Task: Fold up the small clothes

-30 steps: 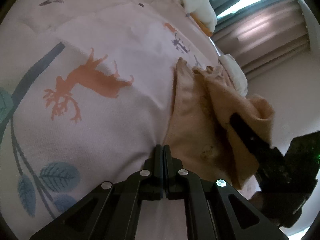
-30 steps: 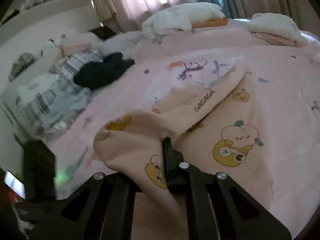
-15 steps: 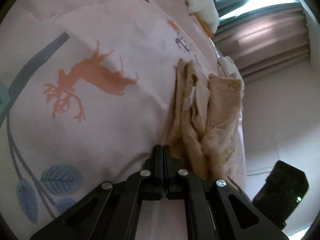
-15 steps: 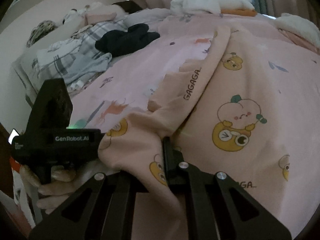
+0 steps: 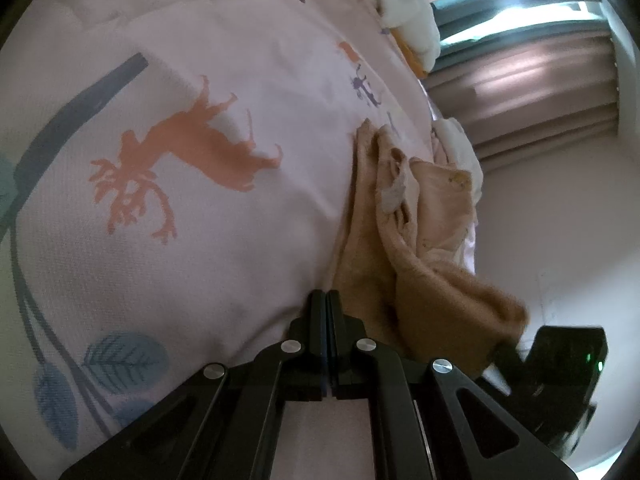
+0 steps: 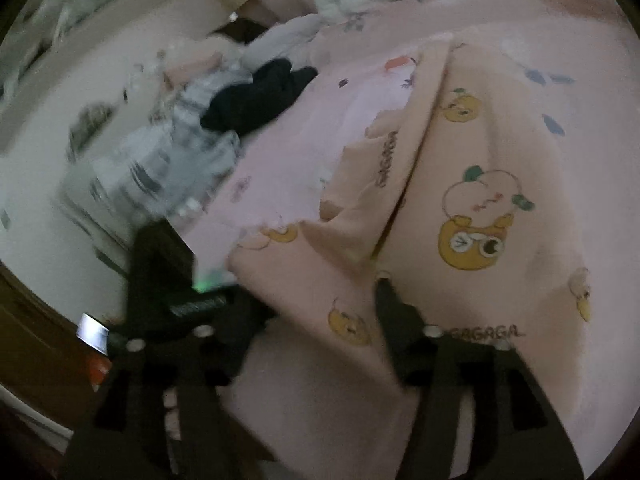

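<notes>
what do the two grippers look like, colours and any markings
Both are matte black plastic. The left gripper has flat fingers, angular open-framed linkage arms and round silver screw heads. The right gripper looks the same, blurrier. Each body carries a green light.

Pink duvet [image 5: 240,248] (deer print), curtains [image 5: 532,92]

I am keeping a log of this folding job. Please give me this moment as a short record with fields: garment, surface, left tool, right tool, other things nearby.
garment: peach pyjama piece with cartoon prints and "GAGAGA" text, partly folded over itself
surface: pink bedspread with an orange deer print
left tool: shut, tips at the garment's edge; a grip on cloth cannot be confirmed
right tool: open, blurred, a cloth fold draped between its fingers
other things nearby: black clothes, striped grey clothes, curtains
</notes>
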Motion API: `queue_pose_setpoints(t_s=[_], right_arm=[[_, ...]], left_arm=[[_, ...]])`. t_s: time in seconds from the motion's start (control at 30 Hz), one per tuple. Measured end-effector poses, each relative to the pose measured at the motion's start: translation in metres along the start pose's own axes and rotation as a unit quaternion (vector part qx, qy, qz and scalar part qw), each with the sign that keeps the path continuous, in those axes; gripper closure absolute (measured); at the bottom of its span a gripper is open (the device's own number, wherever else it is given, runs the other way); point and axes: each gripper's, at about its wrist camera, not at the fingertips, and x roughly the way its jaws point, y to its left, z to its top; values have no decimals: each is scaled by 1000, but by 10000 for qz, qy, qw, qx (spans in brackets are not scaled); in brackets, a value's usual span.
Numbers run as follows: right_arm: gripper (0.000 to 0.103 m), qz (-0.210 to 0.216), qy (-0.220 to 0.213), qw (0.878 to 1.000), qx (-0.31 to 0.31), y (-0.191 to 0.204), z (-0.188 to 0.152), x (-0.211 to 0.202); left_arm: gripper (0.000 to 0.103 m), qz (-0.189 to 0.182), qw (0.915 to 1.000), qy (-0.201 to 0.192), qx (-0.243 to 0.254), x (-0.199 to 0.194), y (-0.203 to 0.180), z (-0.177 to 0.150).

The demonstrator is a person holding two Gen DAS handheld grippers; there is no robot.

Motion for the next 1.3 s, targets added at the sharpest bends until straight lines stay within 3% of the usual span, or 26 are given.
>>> queue_pose_setpoints(t_s=[0.2,0.27,0.37,0.47,0.57,0.63,0.7,0.73,0.83,0.97,1.03,1.07,1.13,1.17,1.23,1.3], right_arm=[[30,727,-368,9924,919,-16,27,-18],[27,925,-507,9905,879,-12,32,-25],[23,389,-877,9924,767,-9,49,-28],[28,-124,-624,9944,845,-16,71,-3],[46,64,-427,9957,822,-14,84,25],[87,-376,-412,9965,623,-10,90,41],[93,-1033,-262,9930,512,-6,94,58],[94,-847,-294,9944,556,-3,94,63],[92,-385,-281,9978,452,10,97,68],[87,-709,351,9964,296,16,100,97],[86,-653,659,9941,563,9,99,105],[84,-533,620,9944,674,5,97,99],[58,-17,527,9938,974,0,97,82],[55,193,486,9928,1077,-1,97,74],[54,275,270,9939,1034,2,98,55],[57,-84,95,9977,670,8,94,46]], left_arm=[[97,8,10000,23,9,0,0,0],[97,5,10000,28,-7,0,0,1],[97,2,10000,28,1,0,0,1],[97,-12,10000,39,-17,0,0,1],[97,-33,10000,59,-44,0,1,2],[97,-45,9999,72,-62,1,1,3],[97,-51,9999,80,-87,1,1,3],[97,-49,9999,83,-108,1,1,3],[97,-55,9998,82,-151,2,1,4],[97,-88,9998,104,-159,3,2,5],[97,-93,9998,99,-147,3,1,5],[97,-94,9998,99,-145,3,2,5],[97,-106,9998,107,-163,4,2,6],[97,-124,9997,113,-187,5,3,6],[97,-159,9996,125,-217,4,4,7],[97,-179,9995,128,-248,4,5,7]])
